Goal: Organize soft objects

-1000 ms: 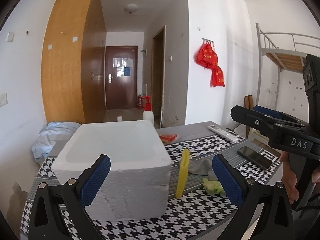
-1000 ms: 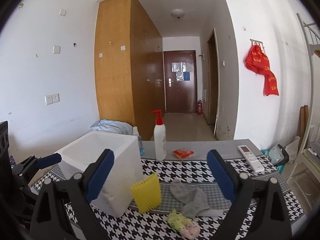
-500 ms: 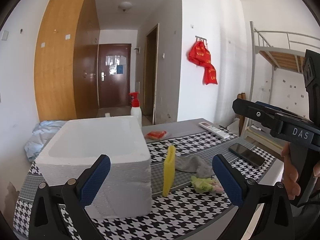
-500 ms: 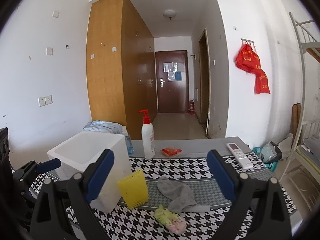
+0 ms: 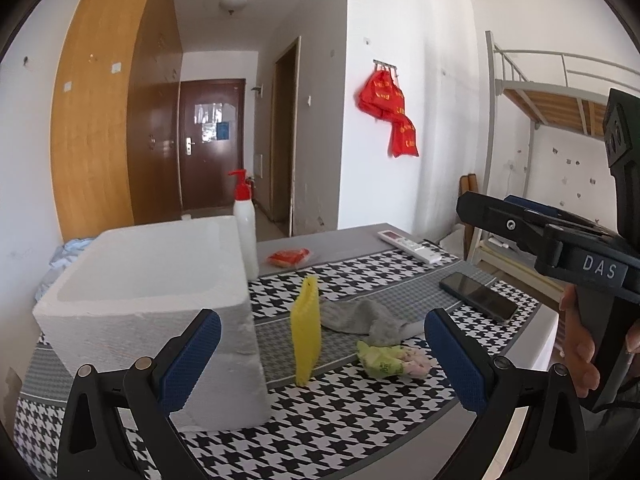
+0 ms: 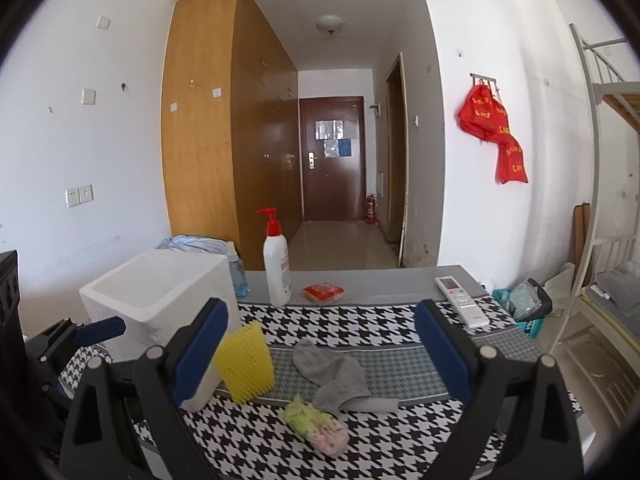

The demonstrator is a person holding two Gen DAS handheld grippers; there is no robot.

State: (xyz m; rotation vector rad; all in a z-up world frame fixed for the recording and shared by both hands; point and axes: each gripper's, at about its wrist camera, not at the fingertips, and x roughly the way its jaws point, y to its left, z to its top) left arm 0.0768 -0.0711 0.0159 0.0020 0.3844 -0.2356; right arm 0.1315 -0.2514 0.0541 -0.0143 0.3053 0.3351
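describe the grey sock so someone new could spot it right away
Find the white foam box on the houndstooth table. Just right of the yellow bristly pad leaning against it lies the grey sock, limp, flat and plain, unlike the small green-and-pink bundle in front.

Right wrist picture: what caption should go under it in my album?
Open right tongs hover over a gray sock, yellow sponge and white foam box.

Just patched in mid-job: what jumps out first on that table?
The big white foam box dominates the left side of the houndstooth tablecloth. Beside it a bright yellow spiky pad stands upright, with a grey sock and a small green-pink cloth bundle lying just to its right. Both tools, left and right, hover open and empty.
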